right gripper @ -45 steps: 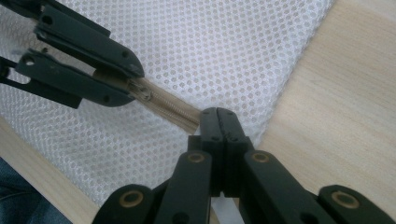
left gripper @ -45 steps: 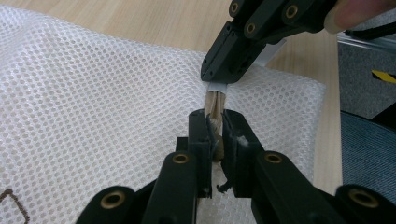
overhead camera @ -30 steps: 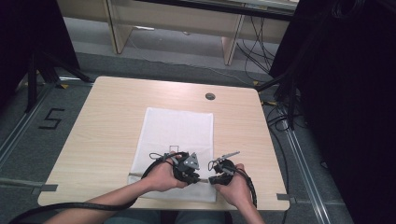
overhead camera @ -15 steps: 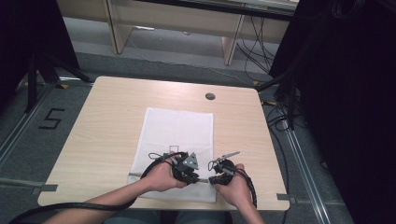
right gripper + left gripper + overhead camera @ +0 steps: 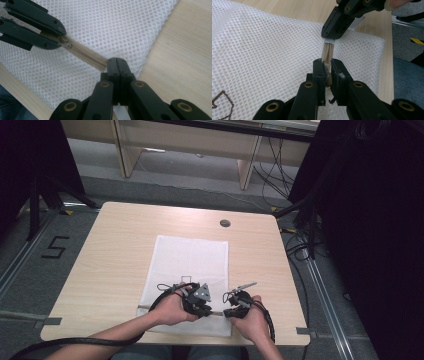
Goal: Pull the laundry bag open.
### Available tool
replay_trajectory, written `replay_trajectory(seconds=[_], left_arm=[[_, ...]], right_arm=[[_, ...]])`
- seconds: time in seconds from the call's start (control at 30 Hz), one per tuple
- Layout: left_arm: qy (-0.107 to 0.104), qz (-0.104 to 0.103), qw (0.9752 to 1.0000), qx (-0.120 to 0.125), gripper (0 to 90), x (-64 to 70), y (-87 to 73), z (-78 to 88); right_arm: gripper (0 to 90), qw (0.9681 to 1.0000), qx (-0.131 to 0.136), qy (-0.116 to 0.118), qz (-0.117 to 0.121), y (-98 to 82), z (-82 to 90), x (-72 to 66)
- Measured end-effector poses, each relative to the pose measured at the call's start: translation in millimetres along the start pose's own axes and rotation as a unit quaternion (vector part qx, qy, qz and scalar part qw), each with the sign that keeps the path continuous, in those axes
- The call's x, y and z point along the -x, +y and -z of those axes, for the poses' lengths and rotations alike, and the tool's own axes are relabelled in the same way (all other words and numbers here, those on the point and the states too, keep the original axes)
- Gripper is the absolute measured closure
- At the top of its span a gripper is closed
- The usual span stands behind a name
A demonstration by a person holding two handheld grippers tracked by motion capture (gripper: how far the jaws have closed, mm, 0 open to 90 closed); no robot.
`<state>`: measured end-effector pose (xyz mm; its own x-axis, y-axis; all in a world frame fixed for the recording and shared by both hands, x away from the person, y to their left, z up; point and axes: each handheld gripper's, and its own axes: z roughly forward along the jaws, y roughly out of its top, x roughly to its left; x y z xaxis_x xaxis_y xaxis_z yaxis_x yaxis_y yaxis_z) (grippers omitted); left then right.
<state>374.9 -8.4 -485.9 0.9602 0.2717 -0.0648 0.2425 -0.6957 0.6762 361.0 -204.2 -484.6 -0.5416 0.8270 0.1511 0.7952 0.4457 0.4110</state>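
The left gripper [image 5: 327,65] pinches the beige zipper [image 5: 327,51] of the white mesh bag [image 5: 267,52] – jaws closed on its slider – while the right gripper [image 5: 331,35] clamps the zipper's far end on the wooden table [image 5: 312,11].

Black numeral "5" [image 5: 55,248] marked on grey floor [image 5: 30,285] left of table [image 5: 115,250]

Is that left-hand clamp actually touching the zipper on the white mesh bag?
Touching. In the left gripper view, the left gripper has its jaws closed on the zipper of the white mesh bag, pinching the pull end with no gap showing.
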Motion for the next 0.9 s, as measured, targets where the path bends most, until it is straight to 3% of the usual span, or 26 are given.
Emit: replay_trajectory(seconds=[0.5,0.53,0.6,0.67,0.7,0.9], left_arm=[[0.001,-0.007,1.0,0.0,82.2,-1.4,-2.5,4.8],[-0.003,0.004,1.0,0.003,82.2,-0.9,-3.1,4.9],[0.0,-0.006,1.0,0.003,82.2,-2.1,-3.4,6.0],[-0.001,-0.005,1.0,0.002,82.2,-2.5,-4.1,6.6],[-0.003,0.006,1.0,0.004,82.2,-2.0,-4.7,6.4],[-0.002,-0.002,1.0,0.004,82.2,-2.3,-4.9,6.8]], right_arm=[[90.0,1.0,0.002,0.0,0.004,-0.2,0.1,0.1],[90.0,1.0,-0.002,0.0,-0.004,-0.2,0.4,-0.5],[90.0,1.0,-0.002,0.0,-0.004,-0.2,0.3,-0.4],[90.0,1.0,-0.002,0.0,-0.004,0.0,0.3,-0.4],[90.0,1.0,-0.002,0.0,-0.004,0.0,0.3,-0.4],[90.0,1.0,0.002,0.0,0.004,-0.1,0.1,0.0]])
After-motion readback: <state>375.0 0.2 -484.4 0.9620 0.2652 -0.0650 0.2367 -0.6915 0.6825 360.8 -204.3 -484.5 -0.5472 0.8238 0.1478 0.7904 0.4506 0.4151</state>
